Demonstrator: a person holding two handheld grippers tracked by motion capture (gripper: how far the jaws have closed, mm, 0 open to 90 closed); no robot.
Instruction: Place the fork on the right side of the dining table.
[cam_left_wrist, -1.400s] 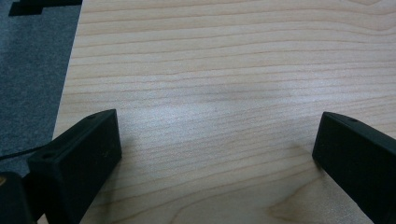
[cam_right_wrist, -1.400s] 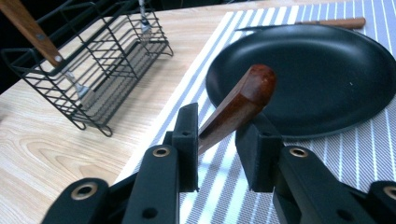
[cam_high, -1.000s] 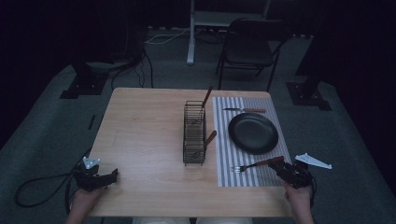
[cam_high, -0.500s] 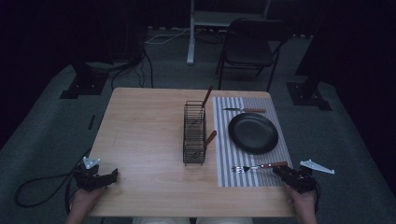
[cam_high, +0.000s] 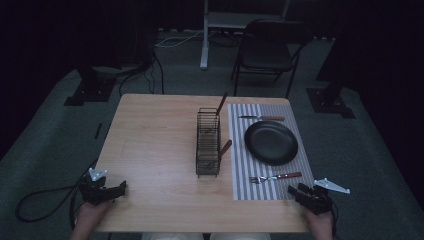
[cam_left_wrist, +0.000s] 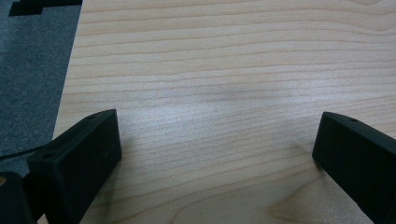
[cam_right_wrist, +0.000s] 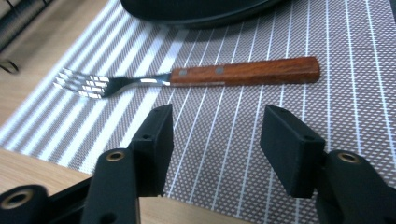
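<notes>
A fork (cam_high: 276, 177) (cam_right_wrist: 196, 77) with a wooden handle lies on the striped placemat (cam_high: 242, 172) in front of the black plate (cam_high: 271, 142). My right gripper (cam_high: 306, 194) (cam_right_wrist: 215, 133) rests at the table's front right corner, open, a little short of the fork, nothing between its jaws. A knife (cam_high: 261, 118) lies on the mat behind the plate. The wire caddy (cam_high: 208, 142) stands mid-table with two wooden-handled utensils in it. My left gripper (cam_high: 111, 191) (cam_left_wrist: 217, 140) sits open at the front left corner over bare wood.
The wooden table (cam_high: 155, 145) stands on grey carpet. A folding chair (cam_high: 267, 52) and a white stand are behind it. A cable (cam_high: 35, 207) trails from the left gripper across the floor.
My right gripper let go of the fork, which now lies on the mat, and drew back toward the front right corner. The left gripper stayed put.
</notes>
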